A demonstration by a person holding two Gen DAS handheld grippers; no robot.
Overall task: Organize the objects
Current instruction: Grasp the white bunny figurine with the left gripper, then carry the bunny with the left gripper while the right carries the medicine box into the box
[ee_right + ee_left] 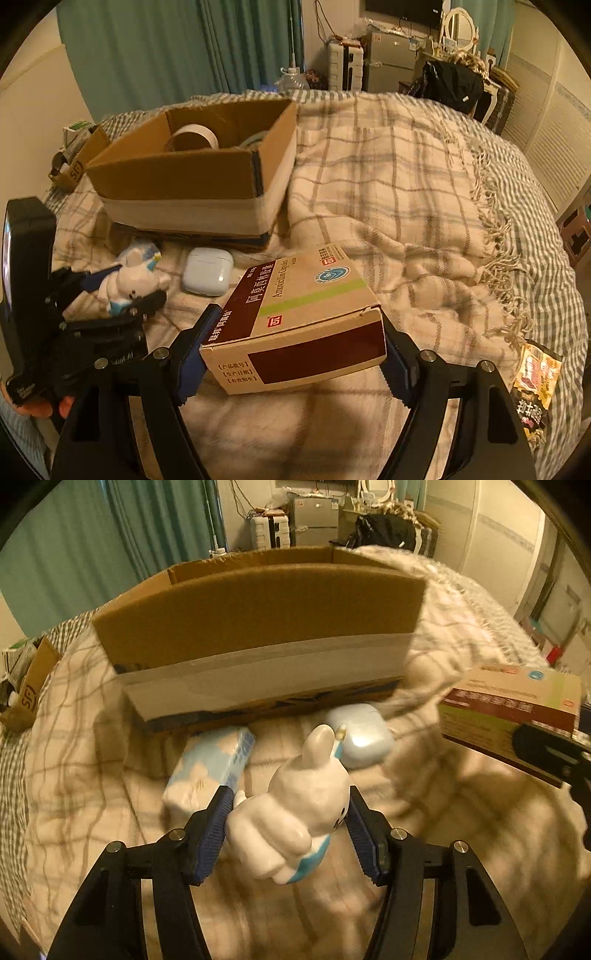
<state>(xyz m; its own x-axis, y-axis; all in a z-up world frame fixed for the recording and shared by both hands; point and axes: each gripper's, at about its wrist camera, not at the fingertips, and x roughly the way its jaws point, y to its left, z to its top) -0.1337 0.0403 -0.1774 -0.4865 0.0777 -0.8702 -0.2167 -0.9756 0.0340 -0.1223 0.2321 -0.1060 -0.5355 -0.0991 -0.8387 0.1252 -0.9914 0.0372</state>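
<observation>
Blue-padded jaws of the left gripper point(290, 827) are pinched on a white rabbit figurine point(299, 805), gripped across its body with the ears pointing forward and up. The right gripper point(291, 350) is pinched on a medicine box point(299, 317) across its width, carried roughly level and clear of the plaid blanket point(388, 177).

Destination, by judgement, is the open cardboard box point(192, 173) on the bed, ahead of both tools. It already contains a tape roll point(192, 138). A white earbud case point(207, 271) and a blue-and-white tissue pack point(210, 764) lie on the blanket just before the box's near wall; a snack packet point(535, 384) lies well apart at the right.

Recommendations for the step in hand:
- Raise each load above the near wall before moving forward; the wall stands tall in the left wrist view.
- Enter one tool at a time, since the opening is narrow for both.
- Lower the figurine before release; it looks glossy and hard, possibly breakable.
- Place the medicine box flat beside the tape roll, not on it.
- Avoid sweeping the earbud case on approach.
</observation>
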